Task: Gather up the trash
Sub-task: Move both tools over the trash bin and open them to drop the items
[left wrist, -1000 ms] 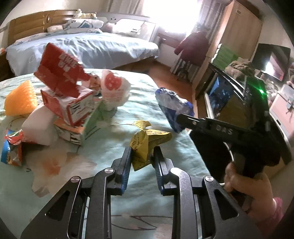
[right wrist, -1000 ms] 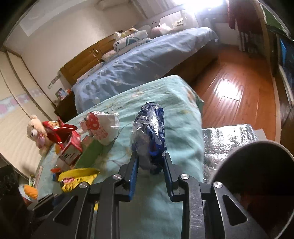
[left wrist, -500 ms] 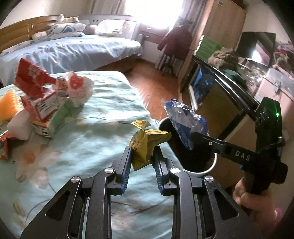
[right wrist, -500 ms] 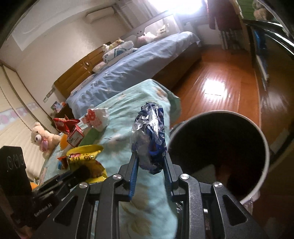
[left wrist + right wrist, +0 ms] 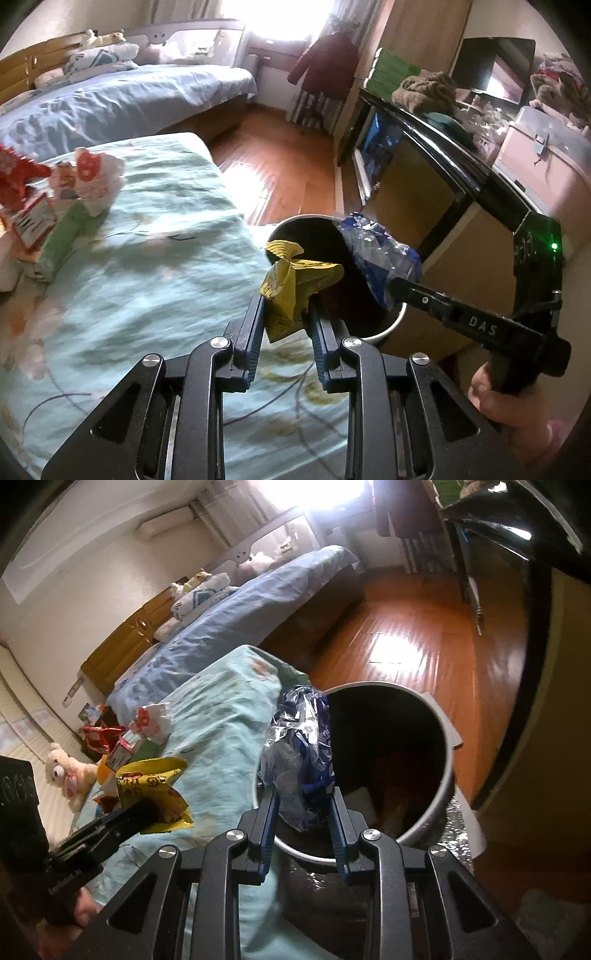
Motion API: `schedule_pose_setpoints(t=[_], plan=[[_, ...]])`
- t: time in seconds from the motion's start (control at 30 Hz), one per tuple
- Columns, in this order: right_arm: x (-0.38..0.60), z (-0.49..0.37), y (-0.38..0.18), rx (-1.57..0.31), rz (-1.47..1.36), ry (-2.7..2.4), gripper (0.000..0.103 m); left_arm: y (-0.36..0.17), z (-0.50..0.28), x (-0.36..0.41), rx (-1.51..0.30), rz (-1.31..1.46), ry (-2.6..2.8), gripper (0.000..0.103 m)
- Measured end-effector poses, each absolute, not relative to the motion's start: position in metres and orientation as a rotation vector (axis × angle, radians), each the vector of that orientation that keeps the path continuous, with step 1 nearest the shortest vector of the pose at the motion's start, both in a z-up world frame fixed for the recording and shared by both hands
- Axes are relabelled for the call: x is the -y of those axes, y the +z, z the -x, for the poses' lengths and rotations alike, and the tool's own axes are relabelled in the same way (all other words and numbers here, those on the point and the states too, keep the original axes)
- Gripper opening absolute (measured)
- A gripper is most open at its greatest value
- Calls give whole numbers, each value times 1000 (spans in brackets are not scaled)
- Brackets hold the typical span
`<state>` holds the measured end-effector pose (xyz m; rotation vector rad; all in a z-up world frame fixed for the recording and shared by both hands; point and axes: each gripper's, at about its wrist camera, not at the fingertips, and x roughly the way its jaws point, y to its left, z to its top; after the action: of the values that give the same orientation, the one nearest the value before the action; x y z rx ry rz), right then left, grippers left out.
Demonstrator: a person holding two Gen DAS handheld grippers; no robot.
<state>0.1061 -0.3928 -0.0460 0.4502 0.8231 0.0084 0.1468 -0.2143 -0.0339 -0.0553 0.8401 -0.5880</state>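
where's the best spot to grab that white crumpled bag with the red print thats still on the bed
Probably the puffed upper part of the white crumpled bag, coming from above on the open bed side. It is soft and should pinch flat, and that side is free, while the cartons crowd its other side. Both grippers are full now: yellow wrapper, blue wrapper.

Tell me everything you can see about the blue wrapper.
The blue wrapper is a crumpled bag of shiny film, blue with silvery, reflective patches. It stands roughly upright, pinched at its lower part between the two fingers of the right gripper. Nothing else touches it. It hangs at the near rim of the open trash bin, beside the bed.
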Motion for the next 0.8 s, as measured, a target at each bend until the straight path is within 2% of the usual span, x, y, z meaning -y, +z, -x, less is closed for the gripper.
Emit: schedule_pose_setpoints(t=[0.67,0.77,0.8], plan=[[422,-113,-60,-852,-483,-33,31,-45,-172,261,-906,-3,-629,24],[425,-114,-61,-854,-487,-36,32,-45,-174,264,-909,-8,-631,26],[426,-115,-62,-855,-490,-35,32,-45,-174,265,-909,-10,-631,31]])
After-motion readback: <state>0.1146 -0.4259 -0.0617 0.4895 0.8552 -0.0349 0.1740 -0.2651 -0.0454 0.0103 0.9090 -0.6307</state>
